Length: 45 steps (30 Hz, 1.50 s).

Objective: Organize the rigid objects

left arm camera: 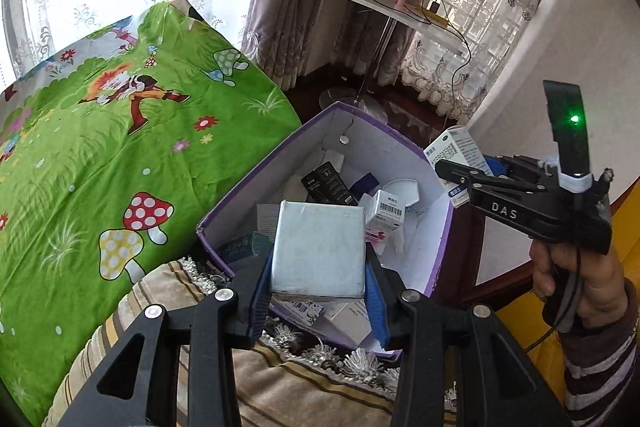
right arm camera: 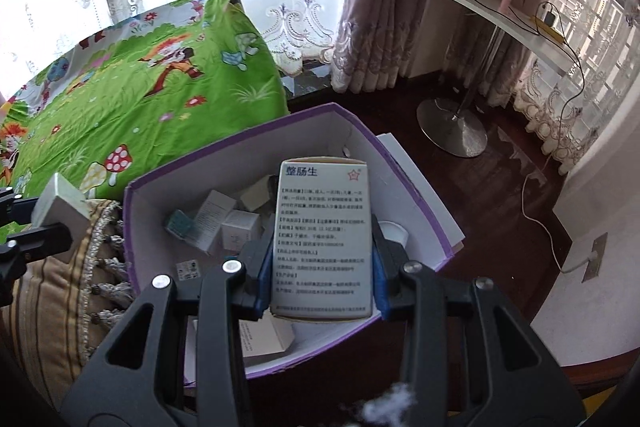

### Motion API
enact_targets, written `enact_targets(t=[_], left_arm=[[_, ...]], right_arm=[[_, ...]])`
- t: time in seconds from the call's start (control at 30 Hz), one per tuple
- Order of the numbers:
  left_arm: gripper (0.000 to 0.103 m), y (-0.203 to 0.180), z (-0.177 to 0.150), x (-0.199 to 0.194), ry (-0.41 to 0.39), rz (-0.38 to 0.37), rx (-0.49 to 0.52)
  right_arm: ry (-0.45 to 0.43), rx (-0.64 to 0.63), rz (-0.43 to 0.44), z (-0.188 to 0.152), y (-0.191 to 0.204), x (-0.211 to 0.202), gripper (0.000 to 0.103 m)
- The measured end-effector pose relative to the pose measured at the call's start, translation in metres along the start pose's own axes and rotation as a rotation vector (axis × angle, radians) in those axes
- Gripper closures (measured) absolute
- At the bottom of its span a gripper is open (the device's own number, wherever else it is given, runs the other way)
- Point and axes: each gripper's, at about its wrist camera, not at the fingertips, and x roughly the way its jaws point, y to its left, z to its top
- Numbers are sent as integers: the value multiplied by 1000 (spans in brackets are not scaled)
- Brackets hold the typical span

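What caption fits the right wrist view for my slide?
Right gripper holds a printed medicine box above the purple-edged carton of small boxes.

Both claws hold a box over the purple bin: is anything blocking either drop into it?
Nothing visible does. The left claw holds the plain white box, the right claw the printed medicine box, both over the open-topped purple bin.

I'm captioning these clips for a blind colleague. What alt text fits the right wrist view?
The right claw grips a white medicine carton printed with Chinese text, above an open purple box of small cartons. The box sits beside a green cartoon bedspread and a tasselled cushion; the left claw, at the left edge, holds a white box.
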Motion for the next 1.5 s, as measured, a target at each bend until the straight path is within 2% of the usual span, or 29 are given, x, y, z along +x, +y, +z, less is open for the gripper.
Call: enact_targets(t=[0.23, 0.4, 0.47, 0.53, 0.6, 0.8, 0.93, 1.2, 1.37, 1.5], left_arm=[[61, -14, 7, 17, 37, 1, 22], [61, -16, 9, 26, 53, 2, 14], [61, -16, 8, 28, 61, 4, 12], [61, -15, 7, 30, 70, 9, 7], [61, -15, 6, 30, 76, 10, 0], [59, -15, 3, 30, 98, 6, -19], [48, -13, -2, 27, 104, 5, -49], [41, -15, -22, 17, 111, 52, -95], [32, -17, -35, 8, 113, 97, -114], [17, -10, -44, 6, 119, 23, -169]], right_arm=[[42, 47, -23, 3, -27, 35, 59], [41, 57, 4, 14, -30, 47, 59], [41, 58, 8, 16, -28, 47, 54], [31, 47, 18, 16, -24, 44, 40], [22, 31, 18, 14, -18, 39, 35], [13, 34, 53, 6, -5, 17, 29], [4, 2, 54, -2, 7, 0, 27], [-9, -2, 59, -18, 20, -28, 27], [-7, 1, 28, -28, 29, -41, 26], [-17, -24, 28, -37, 38, -52, 26]])
